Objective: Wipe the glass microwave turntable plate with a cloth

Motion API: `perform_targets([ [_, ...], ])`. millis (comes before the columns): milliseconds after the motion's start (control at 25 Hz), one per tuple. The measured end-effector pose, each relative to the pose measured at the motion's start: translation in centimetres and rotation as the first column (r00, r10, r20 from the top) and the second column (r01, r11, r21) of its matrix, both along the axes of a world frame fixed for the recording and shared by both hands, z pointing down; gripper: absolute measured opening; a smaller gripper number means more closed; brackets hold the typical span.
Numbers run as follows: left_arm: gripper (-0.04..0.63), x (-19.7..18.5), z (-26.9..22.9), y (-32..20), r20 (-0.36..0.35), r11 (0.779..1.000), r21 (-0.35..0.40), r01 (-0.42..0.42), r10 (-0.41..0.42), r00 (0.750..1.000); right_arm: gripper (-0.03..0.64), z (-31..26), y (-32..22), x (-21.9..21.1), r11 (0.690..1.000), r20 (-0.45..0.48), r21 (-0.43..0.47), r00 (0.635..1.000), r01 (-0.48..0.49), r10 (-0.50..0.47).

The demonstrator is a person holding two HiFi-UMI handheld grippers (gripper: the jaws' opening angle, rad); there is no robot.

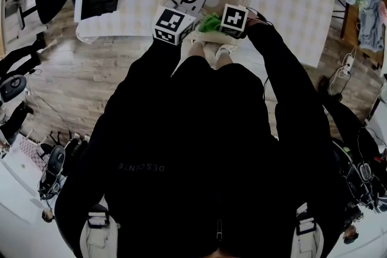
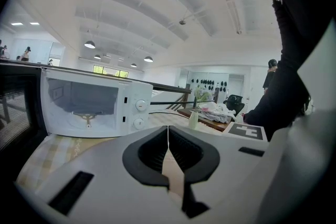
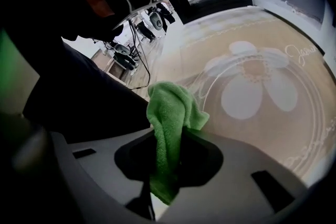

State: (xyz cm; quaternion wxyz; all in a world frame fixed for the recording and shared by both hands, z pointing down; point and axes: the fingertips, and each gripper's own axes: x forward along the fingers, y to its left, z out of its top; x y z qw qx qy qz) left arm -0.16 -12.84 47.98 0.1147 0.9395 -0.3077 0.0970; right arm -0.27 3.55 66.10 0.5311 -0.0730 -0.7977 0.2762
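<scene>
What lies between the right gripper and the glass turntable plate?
A green cloth, clamped in the right gripper, bunches out toward the glass turntable plate; the right gripper view shows this.

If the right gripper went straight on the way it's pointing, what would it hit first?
Probably the plate: the cloth clamped in the right gripper sticks out ahead and would touch the glass first, though depth is unclear.

A large open workroom, shown by a high white ribbed ceiling [image 2: 131, 13] with round hanging lamps [image 2: 90, 44], a pale wood-plank floor [image 1: 78, 78], and a white microwave oven [image 2: 92, 105] on a checked-cloth desk [image 1: 284, 3].
</scene>
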Motion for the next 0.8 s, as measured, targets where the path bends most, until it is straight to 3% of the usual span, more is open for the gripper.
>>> perform_targets([
  [200,0.021,0.5,-0.3,0.0,0.003,1.000,0.007,-0.012,0.012,1.000,0.091,-0.9,-1.2,1.4,0.999,0.001,0.018,0.999,-0.046,0.046],
  [520,0.021,1.7,-1.3,-1.0,-0.010,1.000,0.011,-0.020,0.021,1.000,0.092,-2.6,-9.2,5.8,0.953,0.008,0.256,0.986,-0.161,0.165],
  [800,0.021,3.0,-0.8,-1.9,-0.012,0.999,-0.008,-0.041,0.040,0.999,0.092,-2.9,-14.0,10.2,0.913,-0.088,0.349,0.963,-0.210,0.255],
])
